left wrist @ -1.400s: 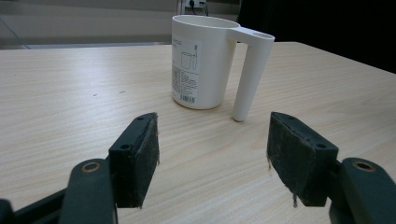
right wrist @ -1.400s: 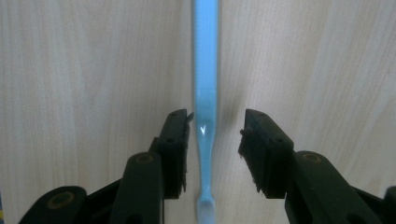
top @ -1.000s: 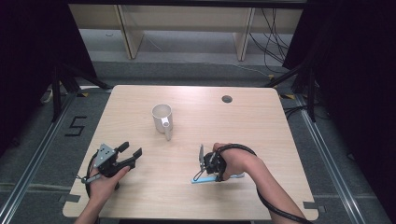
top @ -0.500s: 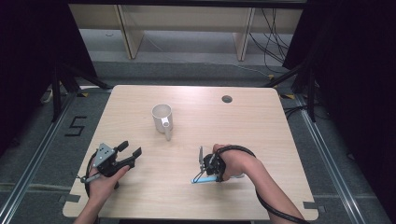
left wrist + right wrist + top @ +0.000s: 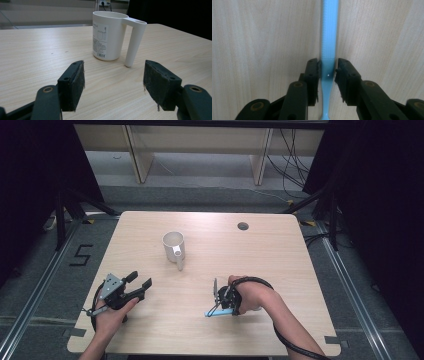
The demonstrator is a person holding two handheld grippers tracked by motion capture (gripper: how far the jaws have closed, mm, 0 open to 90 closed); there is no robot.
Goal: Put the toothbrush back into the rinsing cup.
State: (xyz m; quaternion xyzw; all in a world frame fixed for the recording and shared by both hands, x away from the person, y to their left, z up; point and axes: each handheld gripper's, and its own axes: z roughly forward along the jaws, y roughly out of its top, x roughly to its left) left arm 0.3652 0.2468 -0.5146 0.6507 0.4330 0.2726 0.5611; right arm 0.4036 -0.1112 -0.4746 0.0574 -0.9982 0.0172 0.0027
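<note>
Right gripper [image 5: 327,72] jaws pinch blue toothbrush [image 5: 329,35] flat on surface, likely to lift; left gripper [image 5: 113,85] gapes toward mug [image 5: 108,35].

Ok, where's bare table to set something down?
Bare wood: the whole far right around the grommet hole, the far left corner beside the white cup, and the strip between the two claws. Tighter at the left claw and where the right claw clamps the blue toothbrush.
</note>
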